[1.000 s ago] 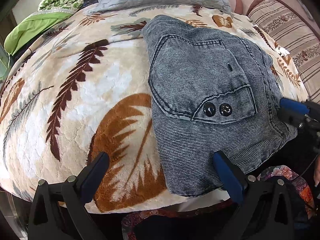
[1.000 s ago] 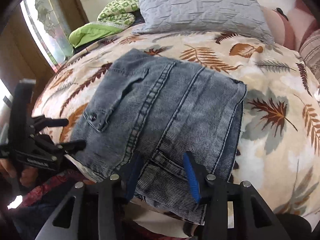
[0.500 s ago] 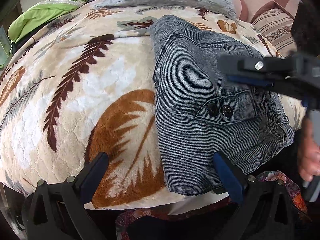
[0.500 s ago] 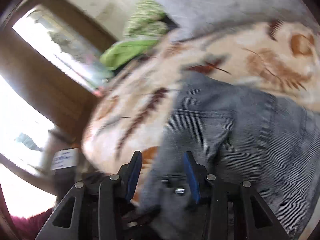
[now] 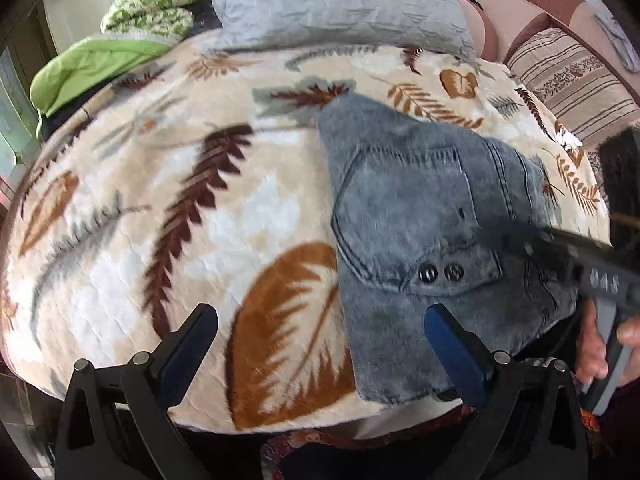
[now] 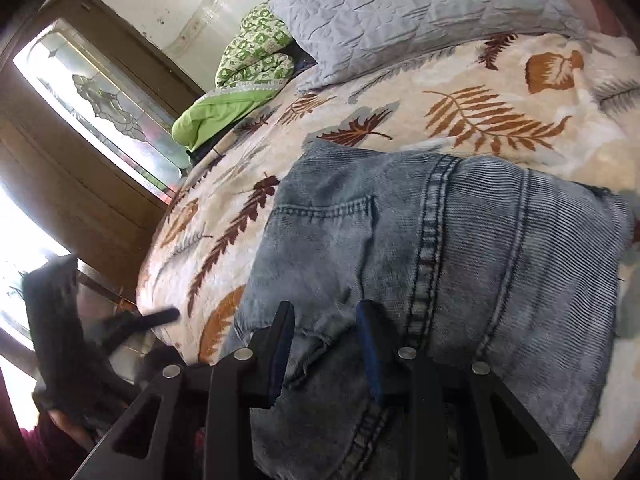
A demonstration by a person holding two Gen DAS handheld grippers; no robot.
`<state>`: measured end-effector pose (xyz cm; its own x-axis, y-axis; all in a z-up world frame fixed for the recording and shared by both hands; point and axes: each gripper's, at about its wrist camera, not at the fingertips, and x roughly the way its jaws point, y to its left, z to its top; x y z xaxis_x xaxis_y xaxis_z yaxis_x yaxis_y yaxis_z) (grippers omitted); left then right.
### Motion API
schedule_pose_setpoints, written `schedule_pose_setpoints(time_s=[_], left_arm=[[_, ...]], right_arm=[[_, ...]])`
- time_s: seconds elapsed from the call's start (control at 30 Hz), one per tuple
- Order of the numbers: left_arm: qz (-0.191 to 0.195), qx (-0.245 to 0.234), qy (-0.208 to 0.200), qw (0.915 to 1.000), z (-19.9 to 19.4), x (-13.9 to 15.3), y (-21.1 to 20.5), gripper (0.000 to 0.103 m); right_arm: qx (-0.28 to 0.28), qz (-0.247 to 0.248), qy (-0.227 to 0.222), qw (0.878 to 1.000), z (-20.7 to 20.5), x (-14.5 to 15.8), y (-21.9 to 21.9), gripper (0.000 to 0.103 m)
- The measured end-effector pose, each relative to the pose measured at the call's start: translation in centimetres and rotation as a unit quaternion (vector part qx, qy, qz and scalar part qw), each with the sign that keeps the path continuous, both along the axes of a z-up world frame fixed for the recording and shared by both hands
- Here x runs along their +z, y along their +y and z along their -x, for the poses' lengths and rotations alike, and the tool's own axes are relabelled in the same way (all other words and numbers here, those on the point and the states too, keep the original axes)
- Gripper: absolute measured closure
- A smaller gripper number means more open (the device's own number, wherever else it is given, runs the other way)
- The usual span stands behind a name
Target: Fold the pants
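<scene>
Our right gripper (image 6: 326, 344) has its jaws fairly narrow and closing, with a ridge of denim between the blue pads; we cannot tell whether the pads press on it yet. Our left gripper (image 5: 320, 344) hangs with its jaws wide and nothing between them, above the near edge of the bed.

The pants (image 5: 432, 240) lie as a compact folded bundle on the leaf-print blanket (image 5: 180, 220), toward 3 o'clock in the left wrist view, with the buttoned pocket flap (image 5: 440, 272) facing up and the near edge overhanging the bed at 5 o'clock.

The fold looks nearly done, so we judge this step to be pinching the near edge to tidy or turn it. To do it well, we should let the right jaws gather all the layers at that seam, not just the top one, before pulling. Denim is stiff and heavy, so a shallow bite may slip. We would bring the left jaws in toward the bundle's left edge to steady it.

Beyond, at 12 o'clock, sit a grey pillow (image 5: 332, 4) and a green quilt (image 5: 100, 64).
</scene>
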<state>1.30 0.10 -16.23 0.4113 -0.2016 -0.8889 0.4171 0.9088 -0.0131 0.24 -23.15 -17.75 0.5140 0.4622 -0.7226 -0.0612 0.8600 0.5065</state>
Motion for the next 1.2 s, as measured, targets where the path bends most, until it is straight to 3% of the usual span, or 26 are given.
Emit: schedule_pose_setpoints(time_s=[0.13, 0.23, 0.47, 0.63, 0.8, 1.07, 1.2], left_arm=[[-0.052, -0.017, -0.014, 0.9984, -1.9, -1.2, -2.5, 0.0], [-0.09, -0.019, 0.009, 0.9957, -2.8, -3.7, -3.8, 0.0], [-0.076, -0.017, 0.005, 0.9969, -1.6, -2.8, -2.1, 0.0], [-0.041, -0.008, 0.027, 0.9988, -1.2, -2.7, -0.6, 0.0], [-0.043, -0.01, 0.045, 0.998, -0.6, -4.4, -1.0, 0.0], [-0.04, -0.012, 0.03, 0.9987, -0.5, -2.5, -1.3, 0.0], [-0.055, -0.018, 0.043, 0.9974, -0.3, -4.3, -1.4, 0.0]], right_arm=[[0.017, 0.039, -0.009, 0.999, 1.9, 0.3, 0.0, 0.066], [0.015, 0.037, -0.009, 0.999, 2.8, 0.2, -0.7, 0.066], [0.008, 0.04, 0.006, 0.999, 5.3, 0.9, -2.7, 0.066], [-0.044, 0.056, 0.001, 0.997, 7.4, 1.9, -6.1, 0.066], [-0.063, 0.046, 0.03, 0.997, 7.6, 0.4, -7.7, 0.065], [-0.061, 0.055, 0.026, 0.996, 7.8, 1.0, -7.8, 0.065], [-0.046, 0.066, 0.029, 0.996, 7.6, 0.4, -6.8, 0.061]])
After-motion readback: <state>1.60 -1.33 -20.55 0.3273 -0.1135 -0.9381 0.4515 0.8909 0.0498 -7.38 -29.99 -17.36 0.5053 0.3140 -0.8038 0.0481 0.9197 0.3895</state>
